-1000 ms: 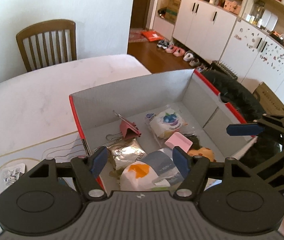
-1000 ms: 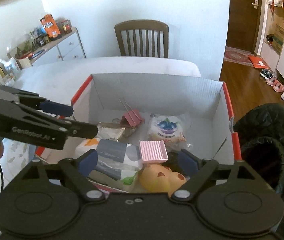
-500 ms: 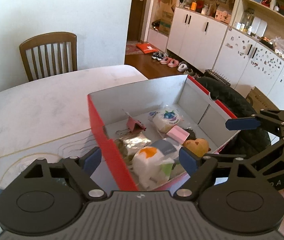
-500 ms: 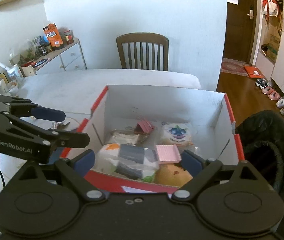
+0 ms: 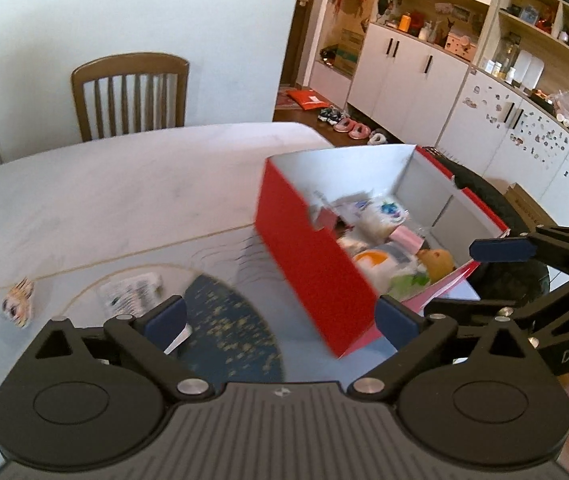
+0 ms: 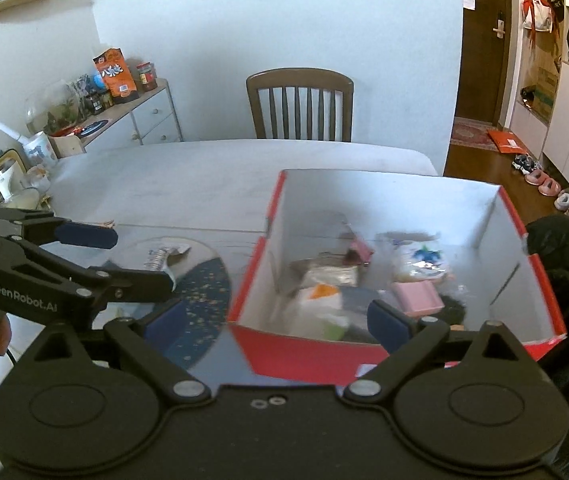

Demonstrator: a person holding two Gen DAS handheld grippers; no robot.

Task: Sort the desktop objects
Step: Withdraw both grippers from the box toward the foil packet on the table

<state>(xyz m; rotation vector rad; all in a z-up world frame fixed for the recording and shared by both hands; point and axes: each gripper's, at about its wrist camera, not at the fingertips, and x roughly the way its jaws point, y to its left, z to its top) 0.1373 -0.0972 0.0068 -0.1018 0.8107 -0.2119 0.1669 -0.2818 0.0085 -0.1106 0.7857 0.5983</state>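
Left tongs: the left gripper (image 5: 282,318) is seen spread wide with nothing between its blue pads (image 5: 164,320); it is held above the table's near edge, beside the box's red corner.
Right tongs: the right gripper (image 6: 276,322) is likewise held wide apart and empty, poised over the near wall of the box.
Left view only: the red outer side wall of the box (image 5: 308,264), a small striped scrap (image 5: 18,300) on the table and a printed white packet (image 5: 130,290) near the left pad are shown; the right gripper is seen from the side at the box's far corner.
Right view only: the box's pale interior is looked into from above its near wall; the left gripper is seen from the side, over a metal spring (image 6: 158,256) that lies on the mat.
Container: an open cardboard box (image 6: 532,280), red outside and grey-white inside, is set at the table's right end.
Contents: a pink ribbed block (image 6: 418,298), a white pouch with a blue print (image 6: 420,262), a silvery foil packet (image 6: 330,276), a white pack with an orange patch (image 6: 320,300), a pink binder clip (image 6: 358,248) and a yellow-orange soft toy (image 5: 436,260) are gathered inside; details are blurred.
Surfaces: a pale marbled table (image 5: 124,184) is covered near the front by a clear mat with a dark blue speckled patch (image 5: 228,320).
Surroundings: a wooden slat-back chair (image 6: 300,104) is placed at the far side.
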